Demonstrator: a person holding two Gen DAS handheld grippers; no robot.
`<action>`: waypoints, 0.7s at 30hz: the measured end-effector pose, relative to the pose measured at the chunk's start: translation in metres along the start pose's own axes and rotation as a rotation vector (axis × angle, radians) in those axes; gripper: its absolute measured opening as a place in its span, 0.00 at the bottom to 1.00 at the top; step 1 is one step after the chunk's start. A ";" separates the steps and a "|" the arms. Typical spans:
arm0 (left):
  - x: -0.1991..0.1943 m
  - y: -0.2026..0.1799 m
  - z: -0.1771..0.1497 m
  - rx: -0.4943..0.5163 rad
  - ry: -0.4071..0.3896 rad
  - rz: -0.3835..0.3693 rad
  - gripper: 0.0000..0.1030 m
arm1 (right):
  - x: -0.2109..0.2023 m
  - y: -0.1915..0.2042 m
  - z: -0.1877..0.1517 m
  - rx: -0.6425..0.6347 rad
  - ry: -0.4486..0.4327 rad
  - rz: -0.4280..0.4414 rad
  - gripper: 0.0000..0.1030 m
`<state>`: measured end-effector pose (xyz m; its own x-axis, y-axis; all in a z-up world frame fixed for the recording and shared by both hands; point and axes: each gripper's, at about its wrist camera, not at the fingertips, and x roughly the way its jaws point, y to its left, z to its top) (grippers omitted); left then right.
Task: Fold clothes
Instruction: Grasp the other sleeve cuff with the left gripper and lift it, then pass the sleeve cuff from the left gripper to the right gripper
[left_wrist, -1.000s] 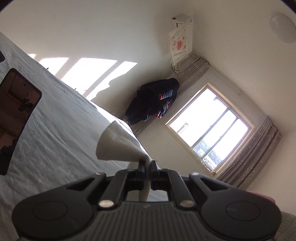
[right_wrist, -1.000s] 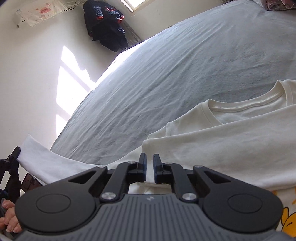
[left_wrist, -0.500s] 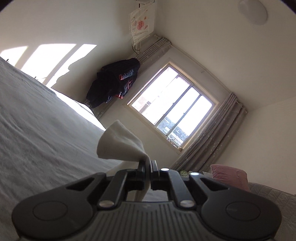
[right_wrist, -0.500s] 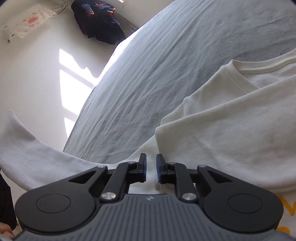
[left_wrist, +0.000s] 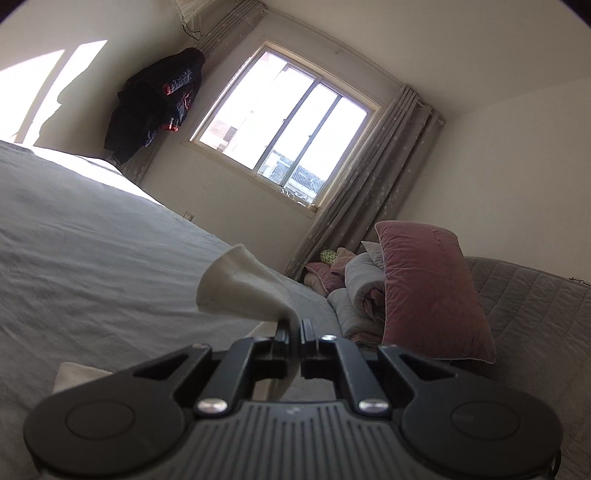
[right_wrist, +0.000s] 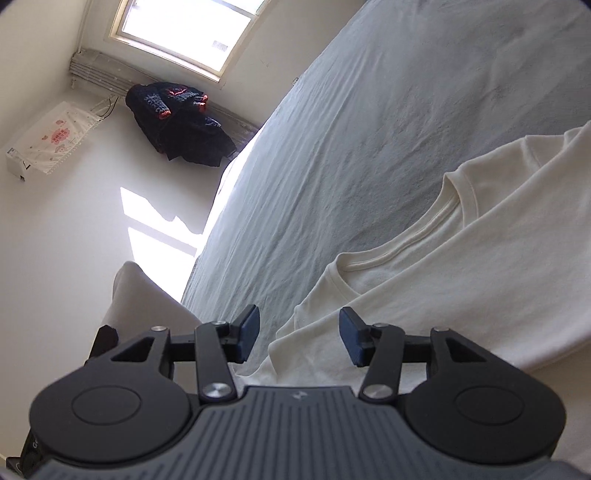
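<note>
Two black handheld grippers are in use over a bed covered with a wrinkled grey sheet (right_wrist: 369, 129). The left gripper (left_wrist: 294, 328) has its fingers closed narrowly on a fold of the cream-white long-sleeved cotton shirt (right_wrist: 480, 277); the pinched cloth (left_wrist: 240, 288) stands up from between the fingers as a raised, cone-shaped flap above the bed. In the left wrist view, a small patch of the same pale fabric lies on the sheet at lower left, just beside the gripper body.

The right gripper (right_wrist: 299, 336) has its fingers spread wide, with the blue pads (right_wrist: 247, 332) apart and nothing between them. It hangs just above the shirt, over the shoulder area near the ribbed neckline (right_wrist: 424, 229). The shirt body lies flat on the bed at the right side of the right wrist view, with one layer folded over another below the neckline. A lifted strip of the white cloth rises at the left of that view, beside the left finger.

Background items: a bright sliding window (left_wrist: 288, 122) with grey curtains (left_wrist: 369, 177), a dark jacket with red patches (left_wrist: 155, 107) hanging beside it, a wall air conditioner under a printed cover (right_wrist: 51, 140), and a pink velvet pillow (left_wrist: 428, 288) leaning against rolled bedding at the head of the bed.
</note>
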<state>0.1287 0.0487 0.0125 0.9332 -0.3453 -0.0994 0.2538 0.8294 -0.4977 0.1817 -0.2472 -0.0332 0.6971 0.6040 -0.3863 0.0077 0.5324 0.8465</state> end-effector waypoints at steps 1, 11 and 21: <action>0.005 -0.007 -0.008 0.016 0.021 -0.008 0.05 | -0.005 -0.007 0.002 0.020 -0.009 0.003 0.51; 0.038 -0.038 -0.081 0.172 0.295 -0.132 0.05 | -0.033 -0.040 0.006 0.095 -0.033 -0.012 0.51; 0.034 -0.054 -0.100 0.315 0.514 -0.288 0.28 | -0.037 -0.052 0.001 0.143 -0.015 -0.006 0.53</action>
<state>0.1210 -0.0513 -0.0502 0.5972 -0.6727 -0.4369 0.6093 0.7347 -0.2983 0.1561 -0.2980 -0.0622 0.7073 0.5915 -0.3871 0.1136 0.4453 0.8881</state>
